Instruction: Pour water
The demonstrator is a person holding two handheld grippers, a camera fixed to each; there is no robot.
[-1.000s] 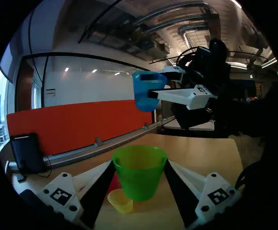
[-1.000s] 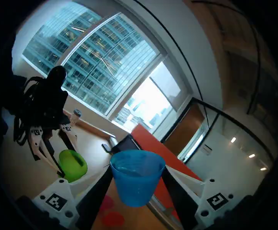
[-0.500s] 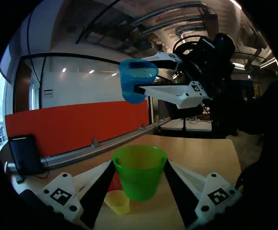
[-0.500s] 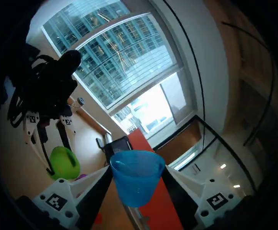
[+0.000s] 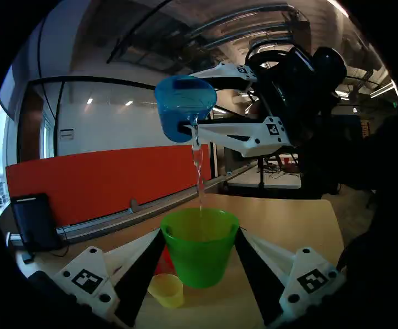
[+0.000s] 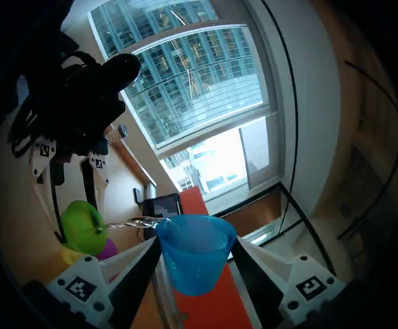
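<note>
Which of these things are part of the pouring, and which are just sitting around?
In use: blue cup in the right gripper, water stream, green cup in the left gripper.
Lying about: small yellow cup, black device on the table.

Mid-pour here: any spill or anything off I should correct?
Nothing stands out. The blue cup, tilted in the right gripper, sends its water stream straight into the green cup held by the left gripper. No water is visible on the table.
</note>
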